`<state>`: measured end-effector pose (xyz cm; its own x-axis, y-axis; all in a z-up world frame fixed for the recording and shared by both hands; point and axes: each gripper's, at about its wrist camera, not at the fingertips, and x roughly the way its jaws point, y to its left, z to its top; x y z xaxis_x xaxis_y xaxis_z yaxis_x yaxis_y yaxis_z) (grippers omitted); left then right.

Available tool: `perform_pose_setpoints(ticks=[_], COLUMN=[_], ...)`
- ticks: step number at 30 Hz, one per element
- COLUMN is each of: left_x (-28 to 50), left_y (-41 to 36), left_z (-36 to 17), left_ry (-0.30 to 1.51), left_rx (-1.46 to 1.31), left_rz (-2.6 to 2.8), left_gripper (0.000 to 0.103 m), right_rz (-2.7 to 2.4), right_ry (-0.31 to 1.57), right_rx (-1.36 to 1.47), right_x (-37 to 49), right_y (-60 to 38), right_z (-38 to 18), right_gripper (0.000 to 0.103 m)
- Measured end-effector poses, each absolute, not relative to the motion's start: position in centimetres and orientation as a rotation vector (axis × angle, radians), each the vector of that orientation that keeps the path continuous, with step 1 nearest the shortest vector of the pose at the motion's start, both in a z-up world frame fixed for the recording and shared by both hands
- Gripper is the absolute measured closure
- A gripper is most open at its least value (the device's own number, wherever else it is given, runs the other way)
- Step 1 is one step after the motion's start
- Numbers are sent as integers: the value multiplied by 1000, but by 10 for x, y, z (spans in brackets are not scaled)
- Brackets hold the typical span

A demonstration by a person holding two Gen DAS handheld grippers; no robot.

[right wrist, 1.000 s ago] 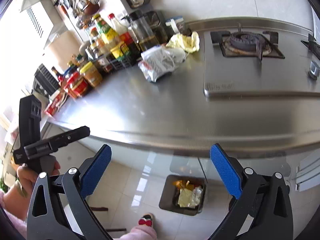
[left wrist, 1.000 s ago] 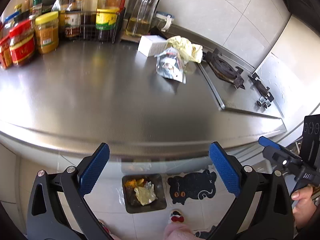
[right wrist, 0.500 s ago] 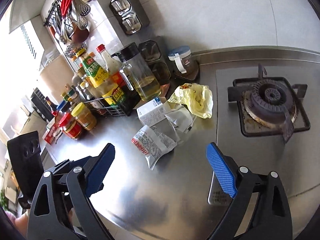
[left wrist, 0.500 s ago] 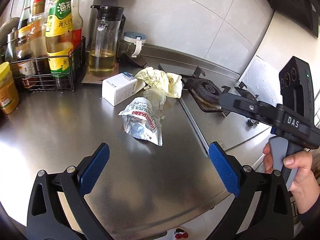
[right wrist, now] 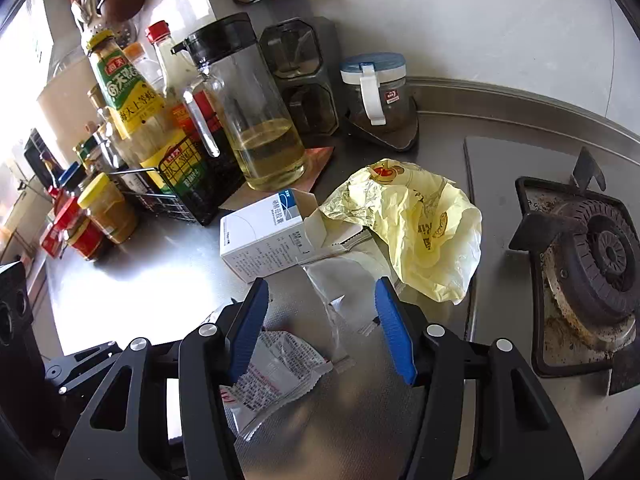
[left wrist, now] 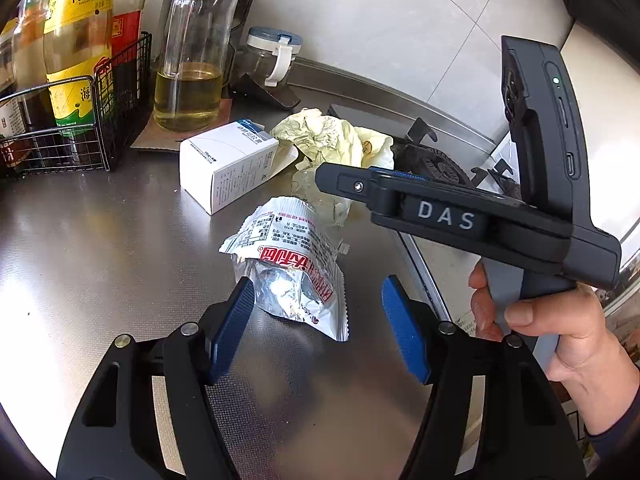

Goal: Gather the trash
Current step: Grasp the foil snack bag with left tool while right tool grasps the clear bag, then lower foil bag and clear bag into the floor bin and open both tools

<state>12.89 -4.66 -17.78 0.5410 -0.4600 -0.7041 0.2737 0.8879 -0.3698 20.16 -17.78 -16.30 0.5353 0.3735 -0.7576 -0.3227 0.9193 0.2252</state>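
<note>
Left wrist: foil packet between closing left claw, untouched

The letters "DAS" stand in pale capitals on the dark body of the right gripper, seen in the left wrist view. The yellow label of the tall bottle in the wire rack at the worktop's back left corner carries large Chinese characters, 海天上等 (the rest runs out of sight). The same bottle shows a green label with 海天 in the right wrist view. The silver snack wrapper bears red Chinese characters and fine print too small to read. Small print on the white carton is also illegible.
</note>
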Motion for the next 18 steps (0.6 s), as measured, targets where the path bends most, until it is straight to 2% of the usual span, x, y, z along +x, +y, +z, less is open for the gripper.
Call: perform_pose_setpoints(ticks=[4, 6, 7, 8, 10, 11, 18], left_x=[138, 141, 143, 144, 143, 142, 126], left_y=[-51, -54, -55, -56, -57, -57, -53], left_z=[-184, -188, -190, -191, -191, -191, -182], left_ry=[919, 928, 934, 936, 935, 933, 919], left_rx=[-222, -213, -205, -197, -181, -183, -168], left_rz=[-447, -454, -457, -460, -456, -458, -458], left_gripper=[48, 56, 67, 83, 100, 100, 103], right_rz=[356, 347, 346, 348, 353, 358, 386], right_ry=[964, 979, 987, 994, 1005, 1006, 972], right_rx=[20, 21, 18, 11, -3, -5, 7], right_x=[214, 219, 221, 223, 224, 224, 204], right_y=[-175, -176, -176, -175, -172, -172, -178], right_z=[-177, -183, -186, -189, -193, -193, -182], right_gripper=[46, 47, 50, 64, 82, 93, 94])
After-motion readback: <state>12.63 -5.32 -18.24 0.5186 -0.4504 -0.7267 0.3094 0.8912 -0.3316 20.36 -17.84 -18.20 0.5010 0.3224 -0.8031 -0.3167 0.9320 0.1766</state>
